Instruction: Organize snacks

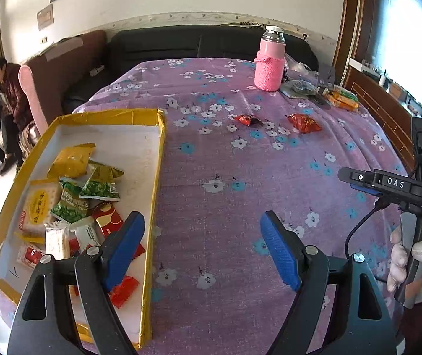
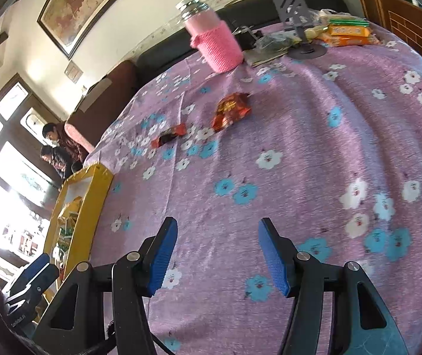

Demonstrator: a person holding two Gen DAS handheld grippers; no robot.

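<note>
Yellow tray [image 1: 160, 148] cut off, snacks [image 1: 92, 189] partly hidden by left gripper [image 1: 202, 248]

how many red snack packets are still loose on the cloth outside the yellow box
2: a small dark-red packet mid-table, and a bigger red packet to its right, both short of the pink bottle.

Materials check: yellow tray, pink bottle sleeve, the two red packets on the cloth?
Yellow tray: probably cardboard wrapped in glossy yellow tape, wrinkled seams, matte white floor.
Pink bottle sleeve: knitted yarn, ribbed stitches show.
Larger red packet and smaller red packet: shiny plastic or foil film, crinkled and glinting; cannot tell which.
</note>
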